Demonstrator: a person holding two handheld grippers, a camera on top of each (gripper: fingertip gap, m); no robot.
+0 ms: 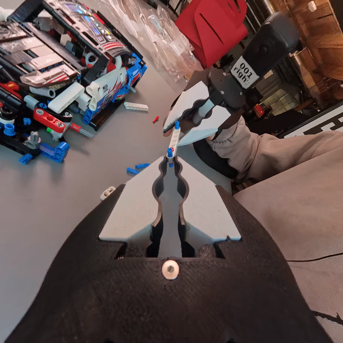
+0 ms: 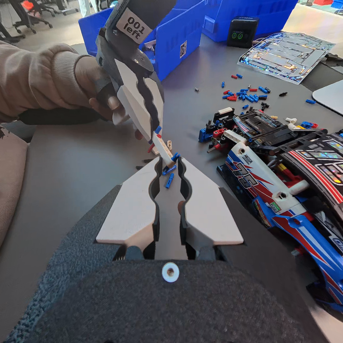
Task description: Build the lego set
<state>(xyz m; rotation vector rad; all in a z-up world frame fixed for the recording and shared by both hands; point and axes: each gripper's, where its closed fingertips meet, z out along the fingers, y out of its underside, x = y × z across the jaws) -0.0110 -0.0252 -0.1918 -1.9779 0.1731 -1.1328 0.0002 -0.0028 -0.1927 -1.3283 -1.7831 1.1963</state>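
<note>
The left gripper [image 1: 171, 159] pinches one end of a white lego beam [image 1: 174, 141] between nearly closed fingers. The right gripper [image 2: 169, 160] holds the beam's other end, its fingers narrowed on a blue pin [image 2: 174, 157] there. The beam hangs above the grey tabletop [image 1: 55, 194], loose blue pins [image 2: 169, 178] beneath. The half-built lego car [image 2: 278, 167] sits to the right; blue bins [image 2: 178, 37] stand farther off.
</note>
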